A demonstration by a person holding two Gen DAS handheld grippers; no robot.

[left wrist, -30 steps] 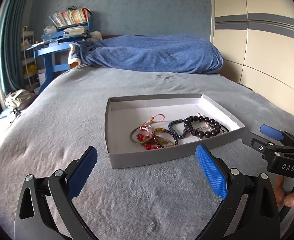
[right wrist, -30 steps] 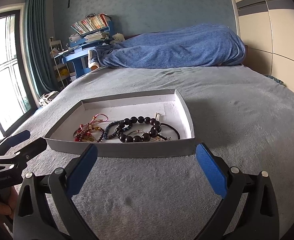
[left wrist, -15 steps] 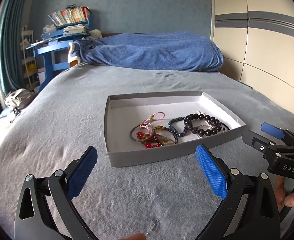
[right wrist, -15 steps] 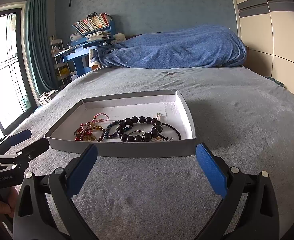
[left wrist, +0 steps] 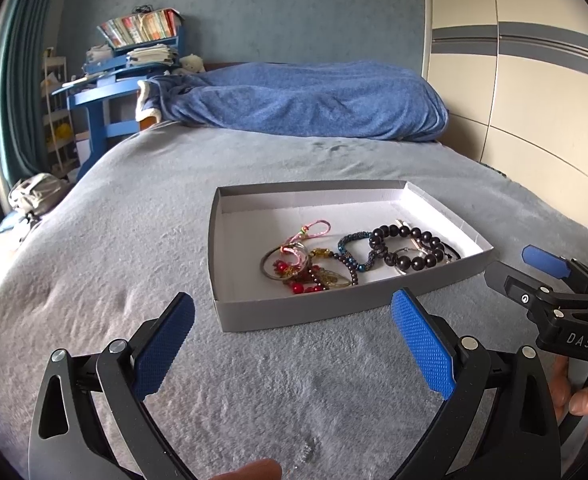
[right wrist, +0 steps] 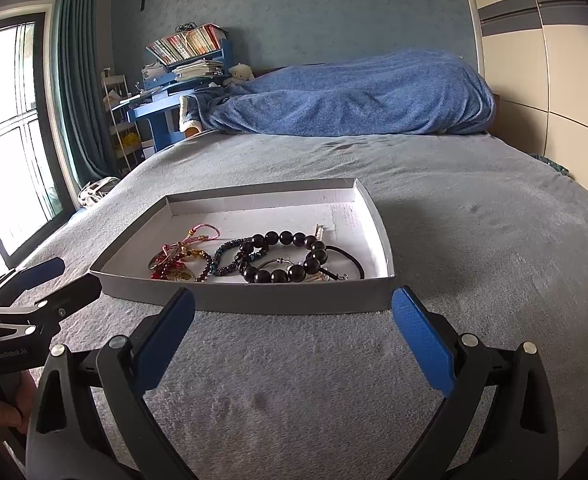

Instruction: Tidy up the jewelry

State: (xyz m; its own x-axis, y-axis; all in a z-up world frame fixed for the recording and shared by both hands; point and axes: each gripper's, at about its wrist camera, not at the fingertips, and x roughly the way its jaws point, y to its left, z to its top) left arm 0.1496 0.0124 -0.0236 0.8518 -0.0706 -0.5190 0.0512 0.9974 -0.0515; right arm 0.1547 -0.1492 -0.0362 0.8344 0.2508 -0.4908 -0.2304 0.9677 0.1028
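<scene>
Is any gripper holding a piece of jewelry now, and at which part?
Nothing is held. Left gripper and right gripper are open; the jewelry lies in the tray.

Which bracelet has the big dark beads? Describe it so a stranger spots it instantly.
On the grey bed lies a shallow grey tray of tangled jewelry. The big-bead bracelet lies toward the tray's right side: a ring of round, glossy, near-black beads, far larger than the neighbouring blue braided bracelet's.
</scene>
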